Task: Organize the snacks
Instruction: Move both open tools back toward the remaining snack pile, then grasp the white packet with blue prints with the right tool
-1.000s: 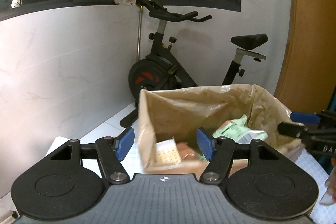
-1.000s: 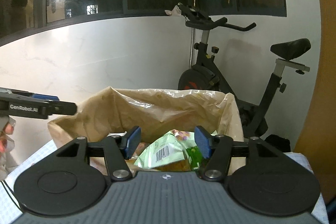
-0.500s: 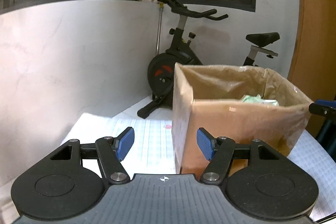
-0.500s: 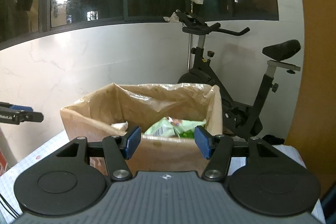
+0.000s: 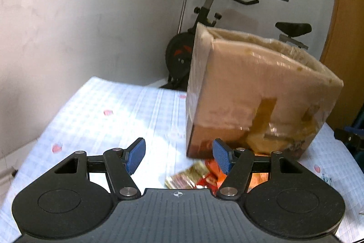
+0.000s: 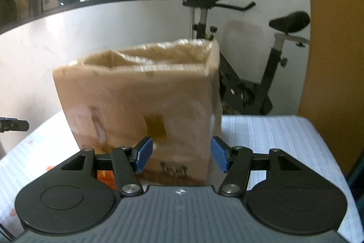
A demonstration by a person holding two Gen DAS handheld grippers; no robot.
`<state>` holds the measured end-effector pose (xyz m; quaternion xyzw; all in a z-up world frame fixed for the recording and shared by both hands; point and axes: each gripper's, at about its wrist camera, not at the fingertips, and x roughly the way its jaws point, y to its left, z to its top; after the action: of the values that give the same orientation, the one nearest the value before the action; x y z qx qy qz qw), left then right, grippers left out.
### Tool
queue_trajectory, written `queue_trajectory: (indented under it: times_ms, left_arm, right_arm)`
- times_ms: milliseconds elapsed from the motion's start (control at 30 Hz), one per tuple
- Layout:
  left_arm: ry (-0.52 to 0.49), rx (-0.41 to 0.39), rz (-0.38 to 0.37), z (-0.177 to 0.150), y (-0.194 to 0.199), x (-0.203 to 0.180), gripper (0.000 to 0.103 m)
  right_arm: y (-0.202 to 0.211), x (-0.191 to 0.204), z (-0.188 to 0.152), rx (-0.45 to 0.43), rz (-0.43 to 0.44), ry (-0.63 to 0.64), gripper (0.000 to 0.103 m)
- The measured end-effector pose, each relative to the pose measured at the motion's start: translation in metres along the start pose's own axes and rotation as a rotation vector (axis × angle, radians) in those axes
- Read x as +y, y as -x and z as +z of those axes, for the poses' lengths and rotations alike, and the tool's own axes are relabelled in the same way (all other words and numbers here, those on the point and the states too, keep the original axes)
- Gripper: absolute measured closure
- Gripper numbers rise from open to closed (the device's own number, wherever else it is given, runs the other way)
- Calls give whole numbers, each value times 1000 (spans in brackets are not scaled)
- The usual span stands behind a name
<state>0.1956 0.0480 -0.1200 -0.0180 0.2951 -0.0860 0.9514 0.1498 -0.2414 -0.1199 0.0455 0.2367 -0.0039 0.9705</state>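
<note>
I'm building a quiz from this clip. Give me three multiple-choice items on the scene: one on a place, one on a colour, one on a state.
1. Where do the snack packets lie?
A. on the tablecloth in front of the cardboard box
B. on the bike seat
C. on the floor

2. What colour are the left tool pads?
A. red
B. blue
C. green

3. The right tool is:
A. clamped on a packet
B. shut, empty
C. open, empty

Answers: 1 A, packets sit at the box's base; 2 B, both pads show blue; 3 C, its pads stand apart, nothing between them.
</note>
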Motion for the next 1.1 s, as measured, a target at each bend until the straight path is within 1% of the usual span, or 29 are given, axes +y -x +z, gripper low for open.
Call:
queue_trajectory:
  times_ms: [200,467,533,600,700,767,933,1000,1100]
  left_arm:
    - [-8,23,9,-18,2,-2,36]
    - [29,54,-4,-38,-1,-4,36]
    - [28,59,-6,-40,-1,-5,36]
    - [29,63,-8,-42,-2,-4,36]
    - [33,71,-9,-46,-2,-4,36]
    - [35,75,-10,-47,-3,-4,36]
    - [28,84,-13,-49,-3,-6,36]
    - [25,84,-14,-49,-2,-7,36]
    - [31,87,-11,-49,-2,-5,36]
  right_arm:
    - [1,-9,-32,61,-17,-28,43]
    - [5,-22,-61,134,-48,-61,43]
    - [5,-23,-67,155,-47,-58,39]
    - [5,-21,-72,170,-51,-35,38]
    - [6,-20,-79,193,-53,-2,32]
    - [6,-23,-83,206,-57,-5,29]
    - [-1,-32,-89,259,-70,-88,29]
    - [-8,-36,-92,294,-72,-130,29]
    - [-19,-38,-95,322,-66,-188,29]
